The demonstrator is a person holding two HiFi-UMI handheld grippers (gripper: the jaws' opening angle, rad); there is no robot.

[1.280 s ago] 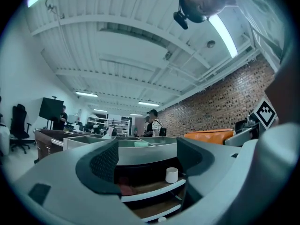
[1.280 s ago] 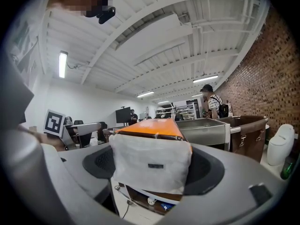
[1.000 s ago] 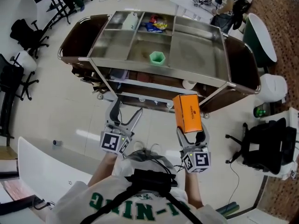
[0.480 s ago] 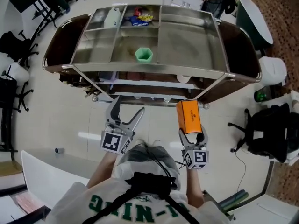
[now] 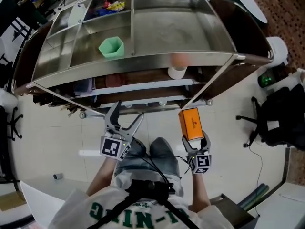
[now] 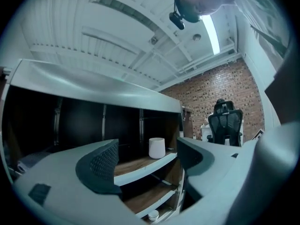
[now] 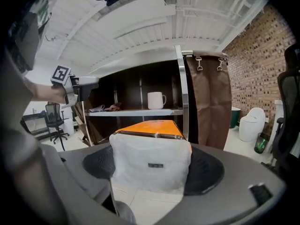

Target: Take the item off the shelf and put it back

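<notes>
Head view: the person is crouching lower than a second ago, so both claws are now sitting at lower centre of the frame, in front of the cart's lower levels rather than near its top tray. The right claw (image 5: 193,138) is still pinching the orange box (image 5: 190,123), holding it out towards the cart. The left claw (image 5: 129,110) is hanging spread and empty. Judging by this drop, the box is already off the shelf and the return leg is probably starting.

In the right gripper view, the box is showing a white end face with a small dark label, an orange top and a dark band along the edge. It looks like a rigid rectangular carton.

Beyond it, the middle shelf (image 7: 136,112) is carrying a white mug (image 7: 155,100). A green cup (image 5: 111,47) is standing on the steel top tray (image 5: 190,27).
</notes>
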